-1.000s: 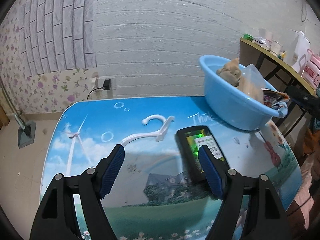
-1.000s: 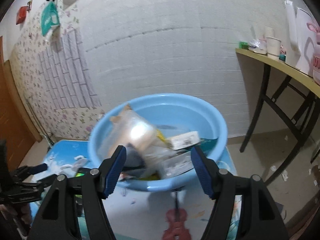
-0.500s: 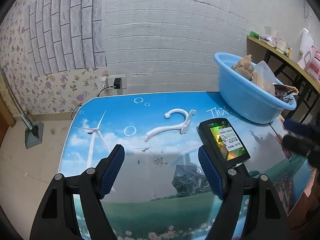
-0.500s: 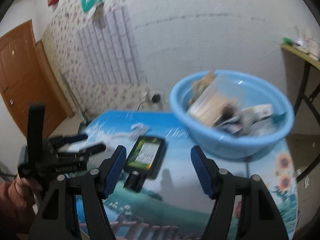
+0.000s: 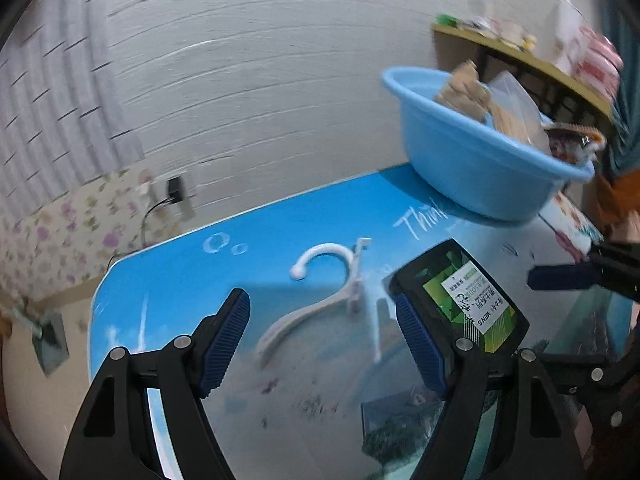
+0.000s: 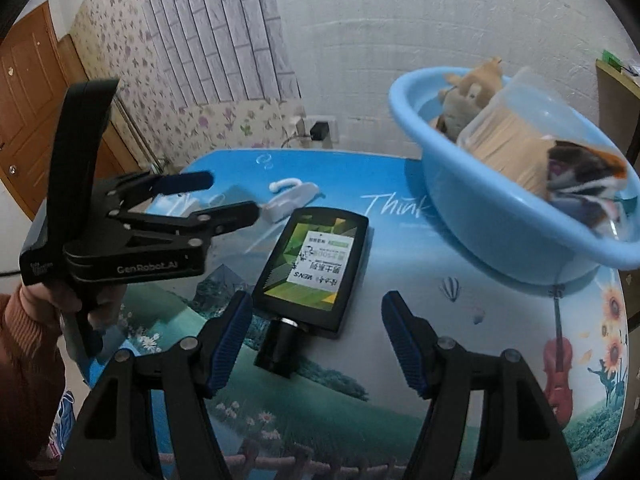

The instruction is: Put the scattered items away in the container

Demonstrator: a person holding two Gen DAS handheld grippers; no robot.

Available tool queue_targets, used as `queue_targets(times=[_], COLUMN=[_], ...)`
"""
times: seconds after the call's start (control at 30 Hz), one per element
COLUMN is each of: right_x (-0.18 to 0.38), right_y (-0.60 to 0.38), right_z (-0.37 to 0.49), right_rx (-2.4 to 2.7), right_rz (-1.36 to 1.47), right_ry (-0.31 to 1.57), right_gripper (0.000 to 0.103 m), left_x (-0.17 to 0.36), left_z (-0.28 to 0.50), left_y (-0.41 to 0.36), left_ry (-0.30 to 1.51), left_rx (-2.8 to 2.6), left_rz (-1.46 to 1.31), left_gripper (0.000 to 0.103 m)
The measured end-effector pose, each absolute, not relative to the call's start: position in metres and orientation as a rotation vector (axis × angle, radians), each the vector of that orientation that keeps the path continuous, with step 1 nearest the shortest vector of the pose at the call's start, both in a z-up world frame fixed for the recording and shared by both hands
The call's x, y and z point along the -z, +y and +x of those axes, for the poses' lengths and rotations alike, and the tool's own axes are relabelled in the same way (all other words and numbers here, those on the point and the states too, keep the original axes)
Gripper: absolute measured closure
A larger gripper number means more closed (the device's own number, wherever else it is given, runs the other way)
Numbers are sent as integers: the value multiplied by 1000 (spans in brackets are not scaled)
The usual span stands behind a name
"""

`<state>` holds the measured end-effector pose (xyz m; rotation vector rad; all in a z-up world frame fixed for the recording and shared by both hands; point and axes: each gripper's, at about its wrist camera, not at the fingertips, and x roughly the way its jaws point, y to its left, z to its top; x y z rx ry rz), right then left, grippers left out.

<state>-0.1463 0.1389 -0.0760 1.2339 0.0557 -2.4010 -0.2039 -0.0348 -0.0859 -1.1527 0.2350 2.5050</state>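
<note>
A: How are the claws seen?
B: The left claw (image 5: 322,334) and the right claw (image 6: 316,336) are both spread wide, nothing gripped.
A: And the items?
B: A white hanger (image 5: 320,300) and a black box (image 6: 314,266) are left lying on the surface (image 6: 460,320); the blue basin (image 6: 500,216) is already loaded.

On the table (image 6: 480,364) a flat box (image 6: 316,266) lies right in front of my right claw (image 6: 316,344). A small tube (image 6: 280,344) sits at its near end. The hanger (image 5: 320,304) lies behind it, in front of my left claw (image 5: 324,340). The tub (image 6: 500,216) sits far right, with a soft toy (image 6: 468,96) and a jar (image 6: 516,140) in it.
</note>
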Motion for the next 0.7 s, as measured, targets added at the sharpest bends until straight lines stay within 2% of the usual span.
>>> queue_targets(times=[0.07,0.13,0.17,0.2,0.3,0.4,0.53,0.7], right_x=[78,80,80,82,84,89,95,95], right_y=[135,130,126,124,114,107,106,116], right_z=[-150,-152,-153,-152,-152,-155,-160,-161], right_rx=[2403,2391,2383,2381,2405,2401,2395,2367], right_rz=[1243,1253,1254,1251,1238,1249,1273,1288], right_ry=[62,69,75,88,153,175,174,117], right_gripper=[36,36,36,36,36,34,32,35], left_x=[91,95,97,100,99,97,96,92], left_z=[-210,-216,-220,-223,-227,-222,-210,-189], left_y=[-29,-28,-27,-27,-29,-28,-29,-28], left_ry=[270,277,272,264,243,262,243,213], left_rx=[-2484,-2474,-2458,-2437,-2405,-2411,-2416,-2419], left_rz=[-1161,-1173,-1184,-1198,-1186,-1181,-1192,-1205], left_gripper=[27,34,45,62,76,82,83,85])
